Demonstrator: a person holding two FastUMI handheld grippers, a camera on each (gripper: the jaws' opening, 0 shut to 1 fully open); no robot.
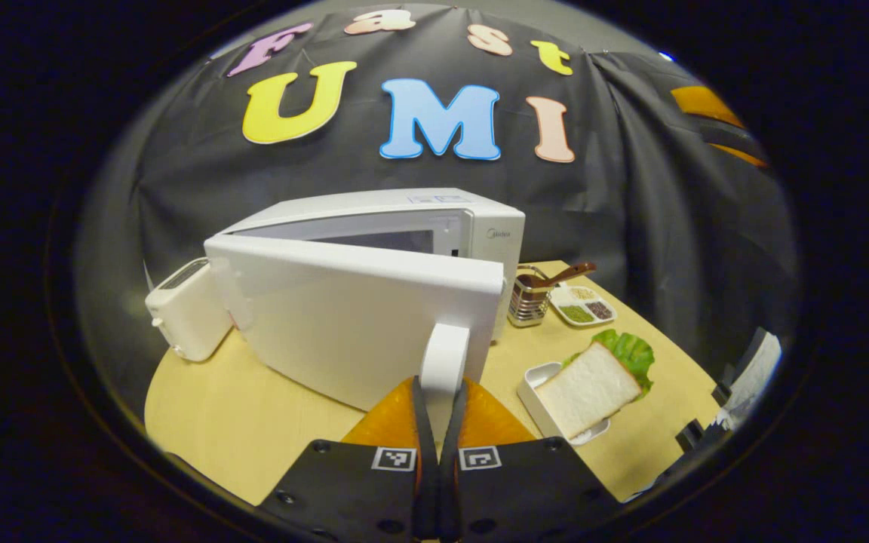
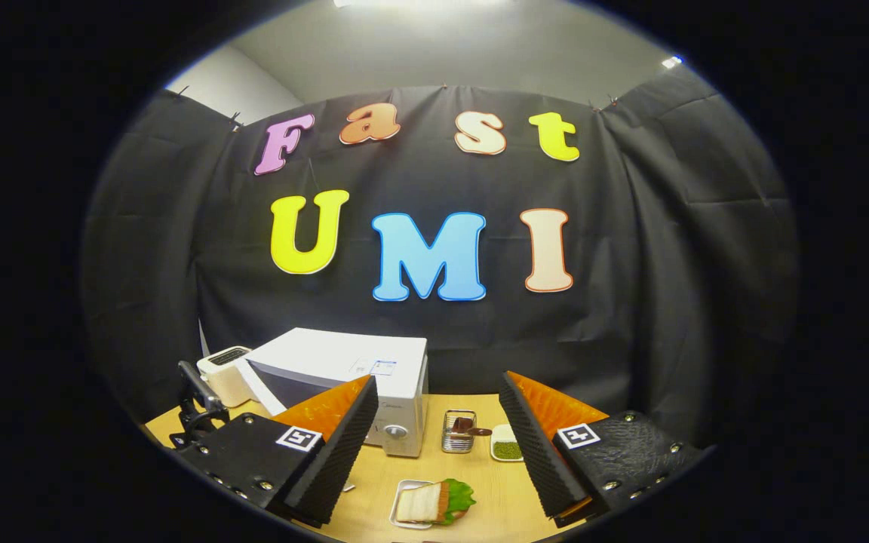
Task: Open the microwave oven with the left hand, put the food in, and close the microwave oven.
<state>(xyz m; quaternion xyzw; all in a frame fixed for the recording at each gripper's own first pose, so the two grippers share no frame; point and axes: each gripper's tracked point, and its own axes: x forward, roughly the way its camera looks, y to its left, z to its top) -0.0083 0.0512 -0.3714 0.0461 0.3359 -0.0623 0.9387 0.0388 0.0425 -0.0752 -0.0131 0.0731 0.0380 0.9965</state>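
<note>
The left tool [image 1: 439, 411] pinches the door handle [image 1: 446, 358] of the microwave [image 1: 374, 286], door ajar; rigid, it swings by that handle. The right tool [image 2: 434, 445] hangs open above the sandwich [image 2: 434, 501], soft and crushable, on its tray on the surface [image 1: 253, 422]; lift by the tray

White microwave oven [image 1: 434, 219] stands upright with its door [image 1: 344, 324] swung partly open, a white handle [image 1: 446, 362] on the free edge; right of the oven, sliced bread with lettuce [image 1: 593, 381] lies in a white tray
</note>
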